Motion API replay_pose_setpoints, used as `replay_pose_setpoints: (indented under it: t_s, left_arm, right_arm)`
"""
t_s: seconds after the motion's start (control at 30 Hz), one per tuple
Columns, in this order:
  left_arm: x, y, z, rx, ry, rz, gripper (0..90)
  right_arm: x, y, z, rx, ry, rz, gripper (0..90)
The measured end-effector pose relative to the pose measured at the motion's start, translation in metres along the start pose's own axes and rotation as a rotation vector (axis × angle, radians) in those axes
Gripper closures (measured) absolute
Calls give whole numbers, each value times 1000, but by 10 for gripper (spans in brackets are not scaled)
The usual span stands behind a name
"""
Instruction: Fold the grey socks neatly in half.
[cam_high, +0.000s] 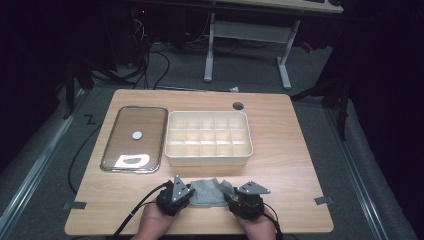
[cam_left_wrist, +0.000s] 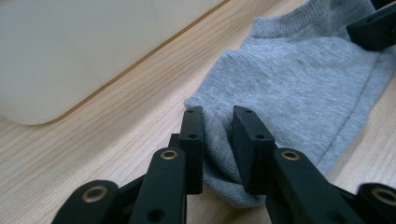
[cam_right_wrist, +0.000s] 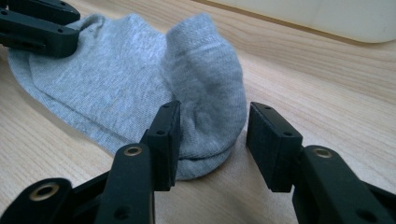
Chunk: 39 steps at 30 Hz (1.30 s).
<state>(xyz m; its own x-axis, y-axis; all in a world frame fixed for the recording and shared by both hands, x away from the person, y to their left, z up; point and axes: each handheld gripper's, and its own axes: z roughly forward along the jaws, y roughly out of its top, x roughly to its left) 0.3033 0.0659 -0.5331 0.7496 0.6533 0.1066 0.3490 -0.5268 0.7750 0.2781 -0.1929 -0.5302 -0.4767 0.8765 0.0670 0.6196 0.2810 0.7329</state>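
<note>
Grey sock (cam_high: 209, 193) lengthwise between claws

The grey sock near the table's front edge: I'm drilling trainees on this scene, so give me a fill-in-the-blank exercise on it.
1. The sock lying between the two grippers is ____ in colour.
2. The left gripper is pinching a fold of the ____.
3. Behind the sock stands a white tray divided into many ____.
4. The lid lies to the ____ of the tray in the high view.

Missing words: grey; sock; compartments; left
</note>
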Motion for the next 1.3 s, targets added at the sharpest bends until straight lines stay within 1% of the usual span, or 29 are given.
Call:
replay_pose_setpoints:
  t_s: [0.13,0.27,0.33,0.37,0.4,0.43,0.47,0.5,0.53,0.57,0.6,0.63,0.7,0.8,0.83,0.9,0.97,1.03,1.07,1.13,1.17,1.23,1.3]
  left_arm:
    - [-2,-1,-2,1,14,20,744]
    - [-2,-1,-2,5,11,18,744]
    - [-1,1,-2,20,7,13,740]
    - [-2,5,-3,30,2,8,719]
    - [-2,7,-3,29,-8,1,684]
    - [-3,11,-5,15,-26,-8,665]
    - [-5,16,-6,-4,-40,-14,658]
    - [-5,16,-6,-4,-40,-14,658]
    - [-9,26,-6,-30,-83,-42,659]
    - [-12,30,-5,-36,-105,-47,681]
    - [-15,34,-2,-34,-123,-47,712]
    - [-19,38,3,-19,-138,-47,728]
    - [-24,41,14,21,-155,-48,739]
    - [-30,40,28,80,-151,-46,753]
    - [-32,38,29,69,-144,-42,760]
    - [-34,38,29,65,-133,-35,764]
    - [-36,39,30,60,-124,-26,765]
    - [-38,39,31,56,-118,-21,766]
    - [-40,40,33,52,-108,-17,766]
    - [-43,42,36,48,-102,-7,766]
    - [-45,44,37,47,-100,-1,766]
    - [-47,45,39,42,-100,3,766]
    - [-52,49,44,35,-103,14,766]
  right_arm:
    - [1,-2,-2,-3,21,2,671]
    - [0,-2,-2,1,58,22,795]
    - [1,-2,-1,0,70,13,825]
    - [1,-2,-1,1,73,13,828]
    - [2,-2,-1,0,78,12,829]
    - [1,-2,-1,0,79,12,831]
    - [1,-2,-1,1,81,14,831]
    - [1,-2,-1,1,81,14,831]
    - [1,-2,-1,1,82,11,831]
    - [1,-2,-1,1,82,13,831]
    - [1,-2,-1,0,82,12,832]
    - [1,-2,-1,0,83,13,832]
    - [1,-2,-1,-2,85,10,833]
    - [0,-2,-2,-8,91,13,836]
    - [0,-2,-3,-13,95,12,837]
    - [-1,-2,-5,-27,103,18,839]
    - [-3,-1,-10,-49,120,34,842]
    - [-5,0,-14,-78,149,49,845]
    - [-5,1,-16,-95,169,61,846]
    - [-6,2,-20,-125,198,75,848]
    - [-6,3,-21,-139,210,76,849]
    - [-6,5,-25,-158,218,80,851]
    - [-6,6,-27,-175,221,85,853]
